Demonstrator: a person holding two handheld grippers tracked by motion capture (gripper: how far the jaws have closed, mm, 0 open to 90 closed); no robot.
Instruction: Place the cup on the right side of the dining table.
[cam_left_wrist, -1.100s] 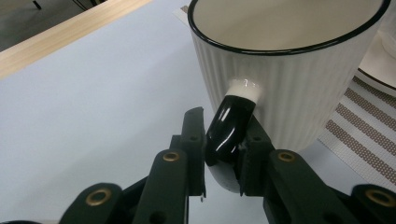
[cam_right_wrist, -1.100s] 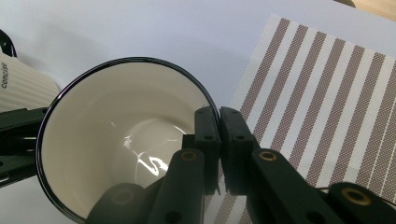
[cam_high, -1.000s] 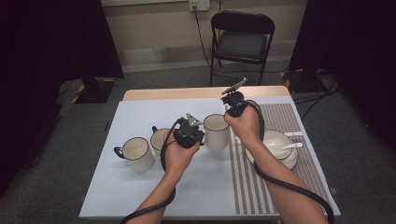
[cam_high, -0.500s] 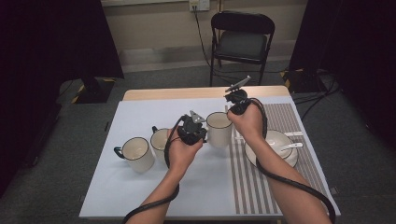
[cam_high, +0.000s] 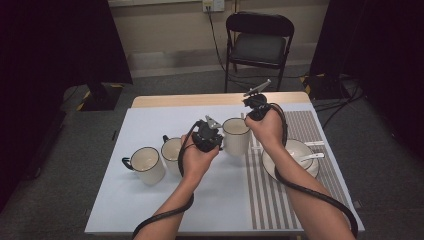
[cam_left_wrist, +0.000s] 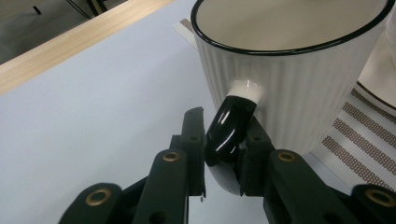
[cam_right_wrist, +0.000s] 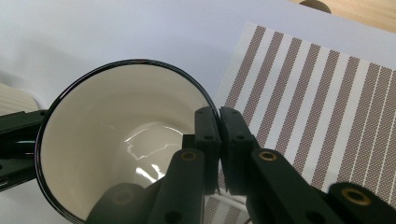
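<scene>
High view: my left gripper (cam_high: 216, 131) is clamped on the black handle (cam_left_wrist: 229, 133) of the ribbed mug (cam_high: 236, 136), and my right gripper (cam_high: 248, 111) is pinched together on the rim of this mug from above. The worktop (cam_high: 150, 112) has a white cover, with a striped mat (cam_high: 272, 195) right of the mug. Behind the grippers I see a folding chair (cam_high: 260, 42), black curtains (cam_high: 55, 40) and grey carpet (cam_high: 160, 82).

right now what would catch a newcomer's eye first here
The cream ribbed mug with a black rim at the table's middle, held by both grippers: the left gripper clamps its glossy black handle, the right gripper pinches its rim. Left of it stand two more cream mugs; right, a white bowl with a spoon on a brown-striped placemat.
</scene>
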